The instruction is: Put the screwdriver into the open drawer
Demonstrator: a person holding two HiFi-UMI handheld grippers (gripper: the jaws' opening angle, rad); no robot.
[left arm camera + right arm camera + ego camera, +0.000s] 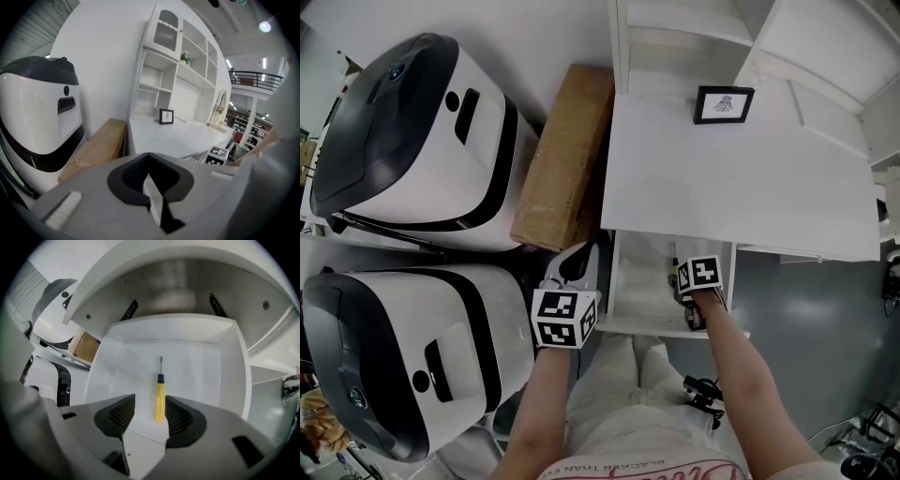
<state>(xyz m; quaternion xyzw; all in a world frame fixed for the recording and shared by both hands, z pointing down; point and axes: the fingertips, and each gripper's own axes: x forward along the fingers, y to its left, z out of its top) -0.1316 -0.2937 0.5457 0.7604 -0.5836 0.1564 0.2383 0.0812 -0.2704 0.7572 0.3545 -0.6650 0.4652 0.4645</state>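
A screwdriver with a yellow handle and dark shaft lies flat on the floor of the open white drawer, tip pointing to the back. My right gripper hangs over it, pointing steeply down. It is open, and the handle end shows in the gap between the pads, untouched. In the head view the right gripper is above the drawer, which juts from under the white desk. My left gripper sits left of the drawer, with its pads together and nothing held.
Two large white-and-black machines stand at the left. A brown cardboard box leans between them and the desk. A small framed picture stands on the desk under white shelves. The person's legs are below the drawer front.
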